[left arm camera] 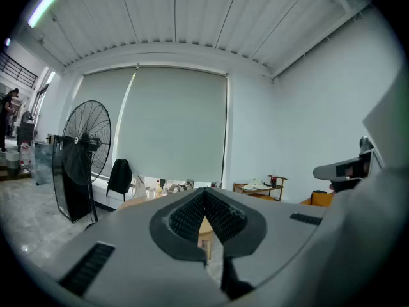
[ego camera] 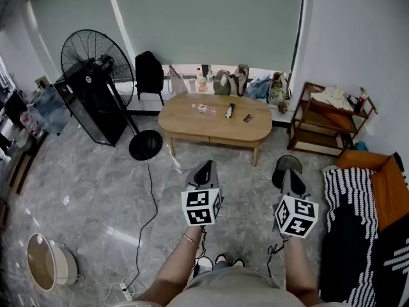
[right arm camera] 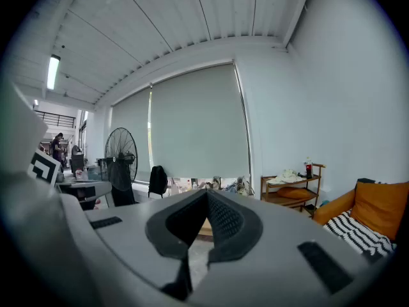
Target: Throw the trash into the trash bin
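Note:
A light wooden oval table (ego camera: 192, 128) stands ahead of me. On it lie a crumpled clear wrapper (ego camera: 203, 108), a dark oblong item (ego camera: 229, 111) and a small dark scrap (ego camera: 248, 117). My left gripper (ego camera: 205, 165) hovers over the floor in front of the table, shut with nothing in it; its toothed pads meet at the tip (left arm camera: 206, 194). My right gripper (ego camera: 291, 171) is level beside it, also shut and holding nothing (right arm camera: 207, 195). A dark round container (ego camera: 280, 165) sits on the floor, partly hidden behind the right gripper. A beige round bin (ego camera: 45, 264) stands at the lower left.
A tall standing fan (ego camera: 96, 59) and a black box unit (ego camera: 96, 110) stand at the left, with a cable (ego camera: 148, 216) trailing across the floor. A wooden shelf (ego camera: 326, 117) is at the right. An orange seat with a striped blanket (ego camera: 358, 203) fills the right edge. Clutter lines the windowsill.

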